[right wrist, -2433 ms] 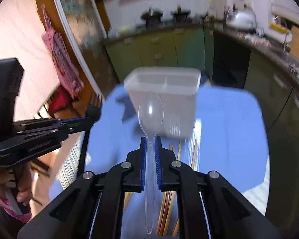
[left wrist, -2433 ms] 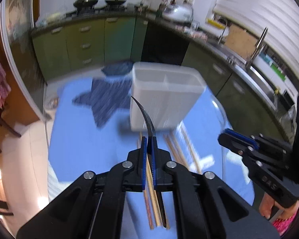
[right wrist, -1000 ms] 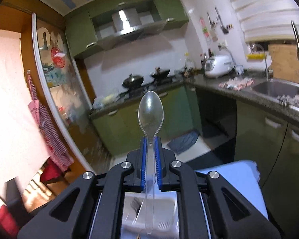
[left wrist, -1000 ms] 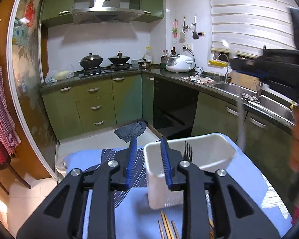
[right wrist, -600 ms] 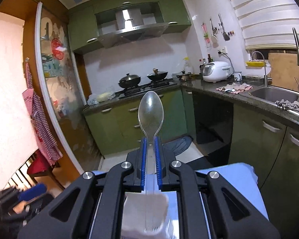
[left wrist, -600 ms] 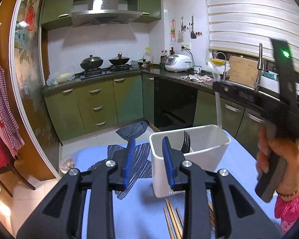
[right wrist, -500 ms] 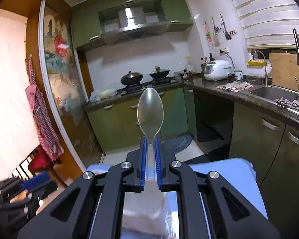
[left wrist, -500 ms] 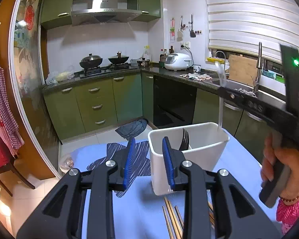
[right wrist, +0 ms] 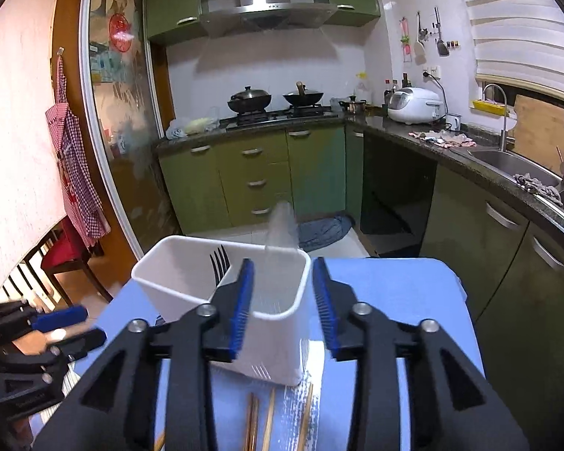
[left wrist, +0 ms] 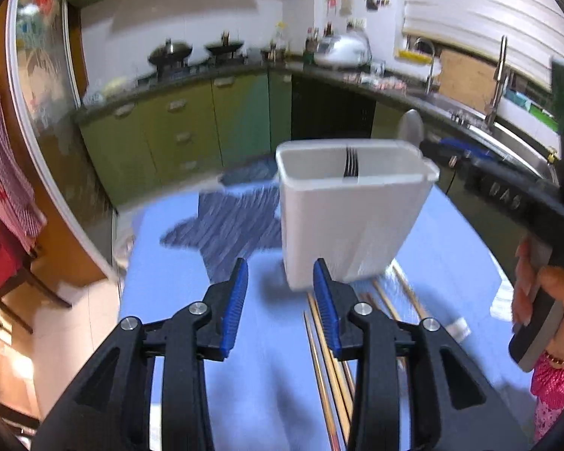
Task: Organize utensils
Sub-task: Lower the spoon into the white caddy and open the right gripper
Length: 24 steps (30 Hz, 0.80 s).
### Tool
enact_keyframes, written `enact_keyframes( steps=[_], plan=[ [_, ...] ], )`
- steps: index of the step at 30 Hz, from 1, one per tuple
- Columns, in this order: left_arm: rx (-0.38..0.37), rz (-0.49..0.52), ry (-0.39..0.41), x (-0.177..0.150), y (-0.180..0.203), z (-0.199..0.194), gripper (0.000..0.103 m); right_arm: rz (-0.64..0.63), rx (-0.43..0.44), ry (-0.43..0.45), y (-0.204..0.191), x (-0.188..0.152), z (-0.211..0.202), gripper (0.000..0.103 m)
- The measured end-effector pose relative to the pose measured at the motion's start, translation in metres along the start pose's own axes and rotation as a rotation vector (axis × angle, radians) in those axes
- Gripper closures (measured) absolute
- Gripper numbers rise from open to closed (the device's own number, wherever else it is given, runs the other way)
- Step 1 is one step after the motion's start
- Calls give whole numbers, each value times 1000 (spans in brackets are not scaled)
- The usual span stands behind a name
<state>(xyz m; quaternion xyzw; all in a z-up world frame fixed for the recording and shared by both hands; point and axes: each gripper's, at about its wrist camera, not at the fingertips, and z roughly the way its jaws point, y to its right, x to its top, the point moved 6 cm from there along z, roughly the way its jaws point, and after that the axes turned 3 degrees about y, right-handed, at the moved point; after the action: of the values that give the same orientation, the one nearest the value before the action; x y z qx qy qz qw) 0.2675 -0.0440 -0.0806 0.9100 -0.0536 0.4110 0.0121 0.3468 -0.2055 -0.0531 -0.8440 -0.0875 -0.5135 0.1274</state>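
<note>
Right wrist view: both tools (right wrist: 282,312) (left wrist: 280,306) gaping, empty; clear plastic spoon (right wrist: 280,225) w/ black fork (right wrist: 219,263) in white caddy (right wrist: 282,353); wooden chopsticks (left wrist: 329,353) on blue surface (left wrist: 169,263) look light, stiff, slippery, so pinch mid-shaft.

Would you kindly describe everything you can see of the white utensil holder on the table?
The white utensil holder is a tall, roughly rectangular bin of matte, slightly translucent plastic, open at the top with a thin rim and an inner divider making compartments. It stands upright on the blue tablecloth. A black fork stands in it, tines up, against the divider, and a clear plastic spoon rises above its far rim. Wooden chopsticks lie at its base.
</note>
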Motion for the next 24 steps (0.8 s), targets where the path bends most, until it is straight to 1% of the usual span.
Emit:
enact_keyframes(
  steps=[2, 3, 4, 5, 7, 9, 12, 13, 14, 16, 17, 19, 21, 23, 24],
  plan=[
    [-7, -21, -70, -9, -2, 6, 68, 7, -11, -9, 1, 0, -8, 68],
    [-22, -38, -126, -16, -2, 12, 68, 16, -13, -18, 3, -2, -15, 68],
    [-27, -43, -159, -20, -2, 15, 68, 21, -13, -27, 4, -2, -20, 68],
    [-43, -46, -213, -28, 0, 21, 68, 26, -15, -42, 6, -4, -27, 68],
    [-55, -50, -287, -40, 4, 31, 68, 30, -16, -76, 10, -8, -39, 68],
    [-55, -50, -338, -51, 7, 40, 68, 37, -16, -116, 16, -15, -48, 68],
    [-52, -58, -395, -65, 11, 52, 70, 49, -10, -192, 25, -34, -57, 68],
    [-57, -60, -418, -71, 13, 56, 76, 53, -3, -205, 29, -41, -59, 68],
    [-62, -63, -433, -74, 14, 58, 78, 55, 3, -225, 31, -47, -61, 68],
    [-68, -67, -465, -82, 19, 63, 81, 53, -4, -244, 34, -58, -64, 68],
    [-61, -63, -473, -84, 20, 65, 84, 51, -4, -254, 36, -62, -65, 68],
    [-58, -56, -480, -87, 24, 67, 87, 55, 0, -267, 37, -70, -67, 68],
    [-44, -58, -490, -89, 25, 70, 88, 57, 2, -272, 37, -73, -68, 68],
    [-35, -57, -497, -91, 25, 72, 91, 57, 7, -276, 36, -73, -69, 68],
    [-38, -61, -504, -92, 26, 72, 91, 55, 9, -279, 36, -74, -69, 68]
  ],
)
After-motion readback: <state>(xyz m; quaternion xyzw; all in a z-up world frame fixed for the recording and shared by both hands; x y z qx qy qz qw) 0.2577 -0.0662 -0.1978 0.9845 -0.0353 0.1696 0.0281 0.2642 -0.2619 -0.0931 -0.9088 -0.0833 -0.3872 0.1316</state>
